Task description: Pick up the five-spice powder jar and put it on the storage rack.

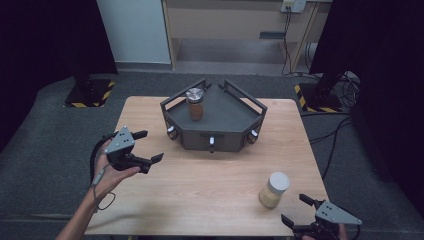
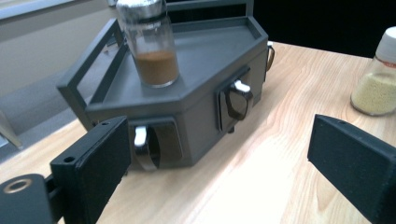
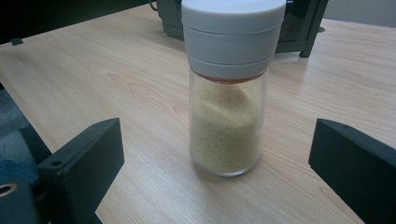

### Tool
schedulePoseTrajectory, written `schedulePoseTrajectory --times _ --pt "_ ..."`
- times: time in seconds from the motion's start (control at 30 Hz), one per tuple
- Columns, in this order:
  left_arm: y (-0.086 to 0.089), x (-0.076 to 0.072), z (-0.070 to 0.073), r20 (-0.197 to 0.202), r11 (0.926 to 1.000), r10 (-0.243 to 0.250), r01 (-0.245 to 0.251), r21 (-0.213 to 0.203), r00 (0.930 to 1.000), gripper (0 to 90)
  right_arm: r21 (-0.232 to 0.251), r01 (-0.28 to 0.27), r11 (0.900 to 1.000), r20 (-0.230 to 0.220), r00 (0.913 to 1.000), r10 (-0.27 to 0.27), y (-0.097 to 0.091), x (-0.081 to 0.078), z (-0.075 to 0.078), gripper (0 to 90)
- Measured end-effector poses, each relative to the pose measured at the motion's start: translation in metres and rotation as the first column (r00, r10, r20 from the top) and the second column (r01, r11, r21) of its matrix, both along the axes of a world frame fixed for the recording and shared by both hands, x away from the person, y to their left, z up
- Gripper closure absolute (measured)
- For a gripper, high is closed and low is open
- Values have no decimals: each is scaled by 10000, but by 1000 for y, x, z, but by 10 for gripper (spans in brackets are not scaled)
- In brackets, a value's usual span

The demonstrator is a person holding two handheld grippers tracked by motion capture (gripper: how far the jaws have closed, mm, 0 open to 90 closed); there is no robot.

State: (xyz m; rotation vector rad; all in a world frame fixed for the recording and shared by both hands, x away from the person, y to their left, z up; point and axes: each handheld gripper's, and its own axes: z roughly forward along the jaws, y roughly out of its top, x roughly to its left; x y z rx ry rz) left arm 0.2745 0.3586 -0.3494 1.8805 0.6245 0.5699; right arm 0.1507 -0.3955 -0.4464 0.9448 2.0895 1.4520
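Pale woodgrain table [image 1: 200, 185], cylindrical glass jar [image 3: 227, 88]

The high view looks forward and down from above the near edge of the wooden table [image 1: 210, 175], taking in the whole top with the grey rack [image 1: 212, 117] at frame centre and floor beyond. The left gripper view sits low and close, facing the rack [image 2: 187, 93] in its upper left and catching the white-lidded jar [image 2: 378, 74] at its right edge. The right gripper view looks level at that same jar [image 3: 229, 88], very near at frame centre, with the rack [image 3: 299, 28] along its top edge.
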Motion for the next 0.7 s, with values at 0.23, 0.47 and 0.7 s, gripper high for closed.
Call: schedulePoseTrajectory --times 0.23,0.47,0.7 --pt "7 -20 -23 -201 9985 321 -329 -444 9993 53 -19 -31 10000 13 10000 31 0 0 0 40" --pt "9 -32 -40 -405 9977 496 -513 -438 9980 54 -61 -12 10000 31 10000 12 1 0 0 41" --pt "11 -47 -55 -685 9978 459 -490 -445 9966 53 -67 -9 10000 26 10000 9 1 0 1 41"
